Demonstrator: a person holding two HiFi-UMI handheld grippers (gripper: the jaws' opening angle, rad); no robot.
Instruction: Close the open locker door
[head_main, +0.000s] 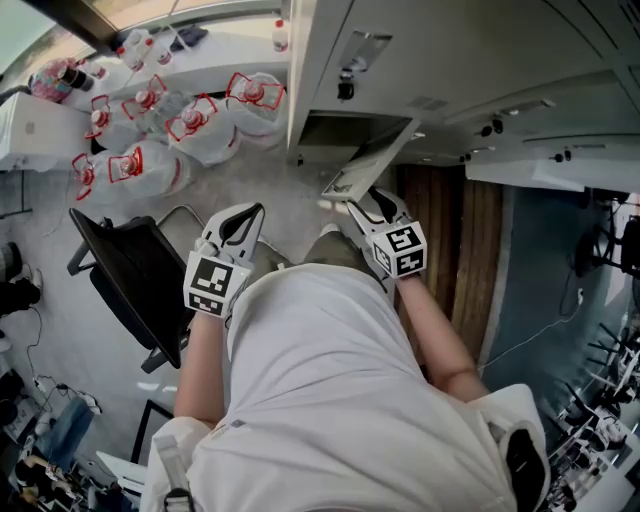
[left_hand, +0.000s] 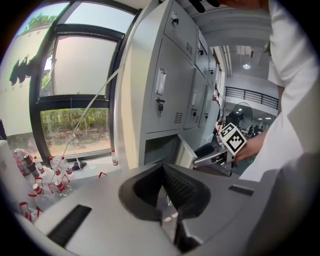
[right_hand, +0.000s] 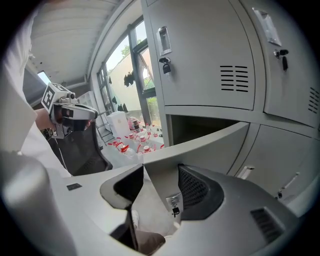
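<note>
The open locker door (head_main: 375, 160) swings out from the bottom row of the grey lockers (head_main: 450, 60) and bares a dark compartment (head_main: 345, 128). My right gripper (head_main: 350, 205) is at the door's free edge. In the right gripper view its jaws (right_hand: 161, 167) stand wide, and the door (right_hand: 210, 137) with its keyed lock (right_hand: 173, 206) lies in the gap; neither pad presses on it. My left gripper (head_main: 255, 212) hangs to the left, clear of the lockers, with its fingertips together (left_hand: 163, 167) on nothing. The left gripper view shows the door (left_hand: 186, 152) and the right gripper (left_hand: 227, 145).
Several large water bottles (head_main: 170, 120) with red handles crowd the floor by the window at the left of the lockers. A black office chair (head_main: 140, 270) stands close on my left. A person's white-shirted torso (head_main: 330, 400) fills the lower middle of the head view.
</note>
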